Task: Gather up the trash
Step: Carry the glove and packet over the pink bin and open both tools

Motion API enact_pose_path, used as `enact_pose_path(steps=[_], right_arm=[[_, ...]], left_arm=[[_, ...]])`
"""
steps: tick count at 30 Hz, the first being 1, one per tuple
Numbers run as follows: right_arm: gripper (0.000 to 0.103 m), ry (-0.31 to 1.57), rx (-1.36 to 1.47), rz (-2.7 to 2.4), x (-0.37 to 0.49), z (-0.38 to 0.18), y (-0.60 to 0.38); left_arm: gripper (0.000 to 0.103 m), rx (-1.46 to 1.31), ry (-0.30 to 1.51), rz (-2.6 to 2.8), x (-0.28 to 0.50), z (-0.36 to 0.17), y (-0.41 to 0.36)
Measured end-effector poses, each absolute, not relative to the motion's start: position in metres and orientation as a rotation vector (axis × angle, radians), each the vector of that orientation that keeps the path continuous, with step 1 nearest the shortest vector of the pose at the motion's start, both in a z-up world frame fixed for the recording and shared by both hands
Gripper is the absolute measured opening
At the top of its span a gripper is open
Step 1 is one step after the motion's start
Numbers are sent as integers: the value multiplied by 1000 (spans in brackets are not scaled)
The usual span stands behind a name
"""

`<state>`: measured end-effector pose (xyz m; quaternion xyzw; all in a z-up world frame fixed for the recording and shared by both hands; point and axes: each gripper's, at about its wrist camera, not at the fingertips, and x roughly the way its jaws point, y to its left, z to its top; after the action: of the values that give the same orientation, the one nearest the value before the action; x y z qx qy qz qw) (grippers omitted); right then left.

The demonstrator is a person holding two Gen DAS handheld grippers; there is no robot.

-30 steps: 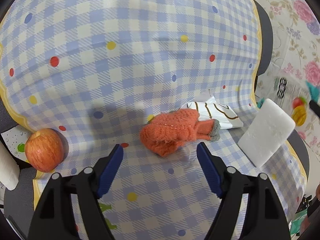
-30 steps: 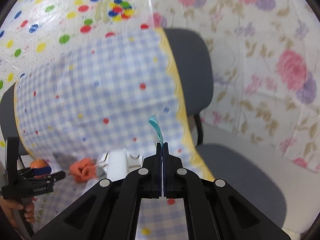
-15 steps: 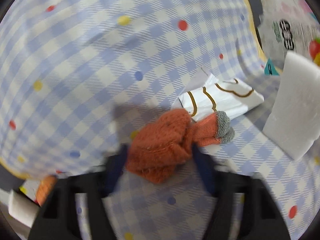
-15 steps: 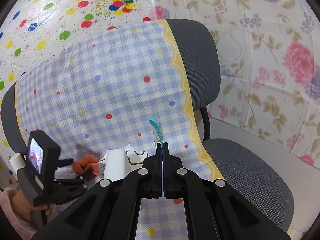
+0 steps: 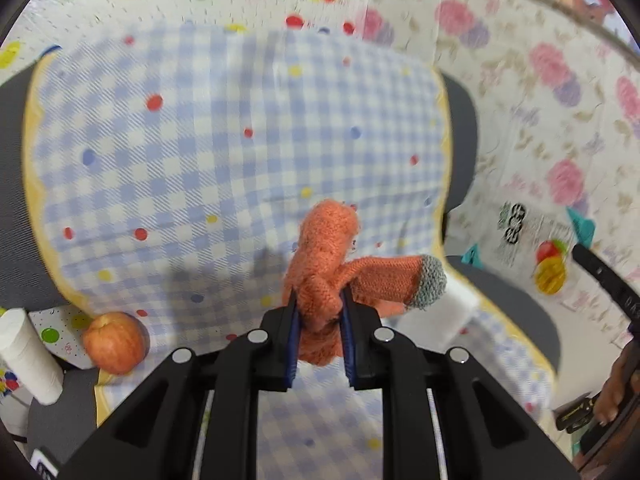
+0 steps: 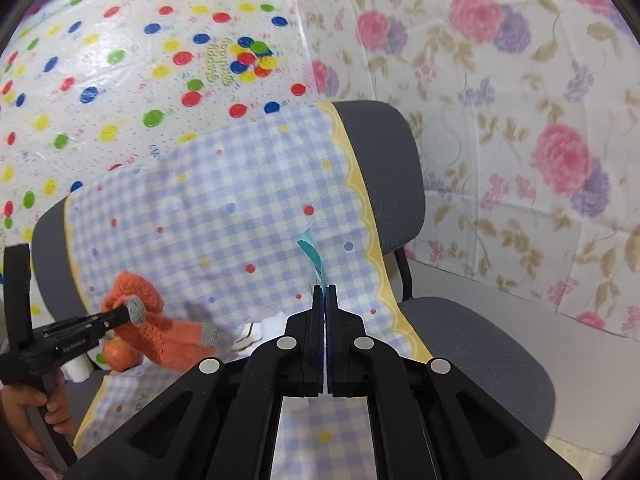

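Left gripper clamping orange glove, right gripper pinching teal wrapper

- A red apple is seen at the lower left edge of the checked cloth.
- A white paper roll is positioned just left of the apple.
- The cloth is draped over a grey office chair.
- A dotted plastic sheet and a floral sheet are hung behind the chair.

Both wrist views face the checkered chair closely, seemingly from above
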<state>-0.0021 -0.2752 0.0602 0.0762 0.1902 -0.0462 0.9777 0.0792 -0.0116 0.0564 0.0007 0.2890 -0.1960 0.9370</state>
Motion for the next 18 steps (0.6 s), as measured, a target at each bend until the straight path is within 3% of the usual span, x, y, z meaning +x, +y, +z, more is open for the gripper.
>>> enact_pose_path(steps=[18], right_arm=[[1,441,154,-215,-169,40,-292]], left_arm=[[15,13,575,-670,-66,30,-93]])
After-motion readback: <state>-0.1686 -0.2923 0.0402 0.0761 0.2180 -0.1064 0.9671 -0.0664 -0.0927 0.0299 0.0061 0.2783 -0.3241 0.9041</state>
